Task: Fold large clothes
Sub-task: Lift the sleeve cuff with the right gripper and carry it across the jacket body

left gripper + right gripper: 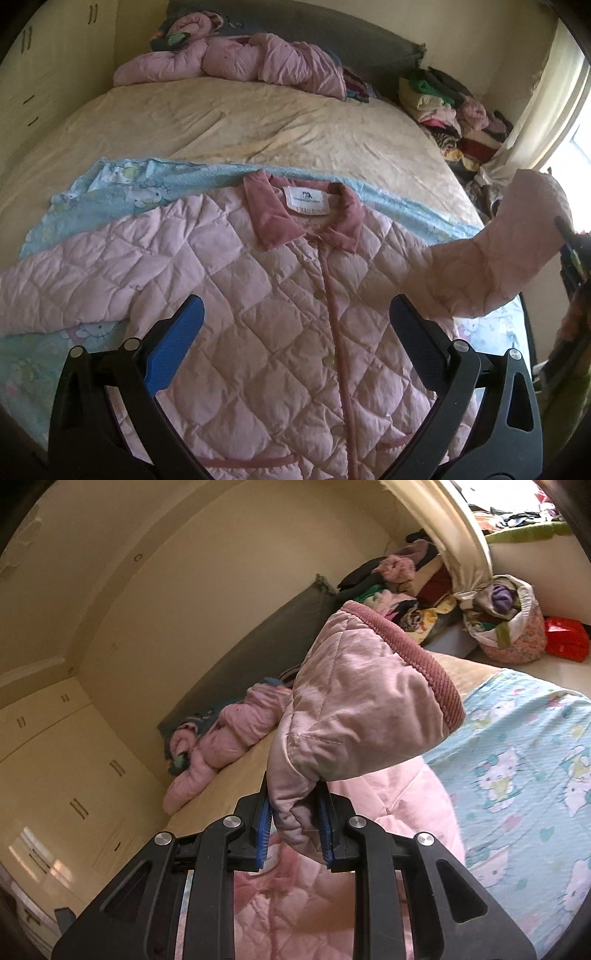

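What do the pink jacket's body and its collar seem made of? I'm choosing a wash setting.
Pink jacket body: probably smooth synthetic shell over padding, with puffy diamond quilting and slight sheen. Collar: darker pink, matte, likely corduroy; the matching cuff on the lifted sleeve shows ribs.

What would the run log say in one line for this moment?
step: fold sleeve | right tool: shut on pink quilted jacket sleeve, lifted | left tool: open, empty, above jacket | surface: blue cartoon-print sheet

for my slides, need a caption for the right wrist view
Right gripper lifts the pink quilted jacket's sleeve above the bed.
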The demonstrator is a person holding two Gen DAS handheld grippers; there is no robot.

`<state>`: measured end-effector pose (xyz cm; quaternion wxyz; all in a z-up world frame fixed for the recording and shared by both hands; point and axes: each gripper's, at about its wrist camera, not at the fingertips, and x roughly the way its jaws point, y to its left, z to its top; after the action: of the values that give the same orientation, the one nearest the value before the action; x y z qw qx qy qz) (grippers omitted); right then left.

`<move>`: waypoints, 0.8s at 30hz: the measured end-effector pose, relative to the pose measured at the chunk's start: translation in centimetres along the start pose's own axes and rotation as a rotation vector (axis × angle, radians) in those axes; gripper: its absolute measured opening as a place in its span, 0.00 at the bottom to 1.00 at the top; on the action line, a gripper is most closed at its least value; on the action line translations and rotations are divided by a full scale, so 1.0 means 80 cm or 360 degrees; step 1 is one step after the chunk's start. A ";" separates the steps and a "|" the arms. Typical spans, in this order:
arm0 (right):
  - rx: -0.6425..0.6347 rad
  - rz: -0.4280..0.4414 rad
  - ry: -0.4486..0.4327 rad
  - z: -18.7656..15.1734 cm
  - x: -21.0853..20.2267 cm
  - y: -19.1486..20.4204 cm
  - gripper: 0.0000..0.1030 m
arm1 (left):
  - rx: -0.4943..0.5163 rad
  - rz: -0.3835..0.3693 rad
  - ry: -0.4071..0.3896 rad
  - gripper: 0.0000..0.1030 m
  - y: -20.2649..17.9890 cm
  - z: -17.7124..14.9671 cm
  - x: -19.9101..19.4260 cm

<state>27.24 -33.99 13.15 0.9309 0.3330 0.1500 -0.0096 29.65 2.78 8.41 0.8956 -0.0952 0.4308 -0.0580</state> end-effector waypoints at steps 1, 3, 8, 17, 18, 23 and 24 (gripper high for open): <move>-0.0010 0.0003 0.0006 -0.003 0.002 0.006 0.20 | 0.0002 0.0000 -0.0004 0.91 0.003 0.002 -0.003; -0.0027 0.0018 0.0019 -0.011 0.006 0.020 0.20 | 0.0001 0.0015 -0.0019 0.91 0.011 0.006 -0.009; -0.0081 0.0061 0.0064 -0.032 0.024 0.058 0.20 | -0.0013 -0.0006 -0.0049 0.91 0.030 0.012 -0.020; -0.0194 0.0104 0.0147 -0.081 0.064 0.111 0.20 | -0.0095 -0.0032 -0.0038 0.91 0.068 0.010 -0.009; -0.0201 0.0106 0.0156 -0.085 0.068 0.115 0.20 | -0.0103 -0.0033 -0.0035 0.91 0.071 0.009 -0.007; -0.0256 0.0116 0.0223 -0.123 0.097 0.135 0.20 | -0.0148 -0.0048 -0.0001 0.91 0.089 0.003 0.009; -0.0271 0.0118 0.0235 -0.132 0.103 0.139 0.20 | -0.0155 -0.0056 0.0004 0.91 0.092 0.002 0.012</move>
<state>33.53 -18.10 9.94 0.9419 0.2579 0.2061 0.0622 30.51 9.81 6.13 0.8882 -0.1463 0.4323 -0.0528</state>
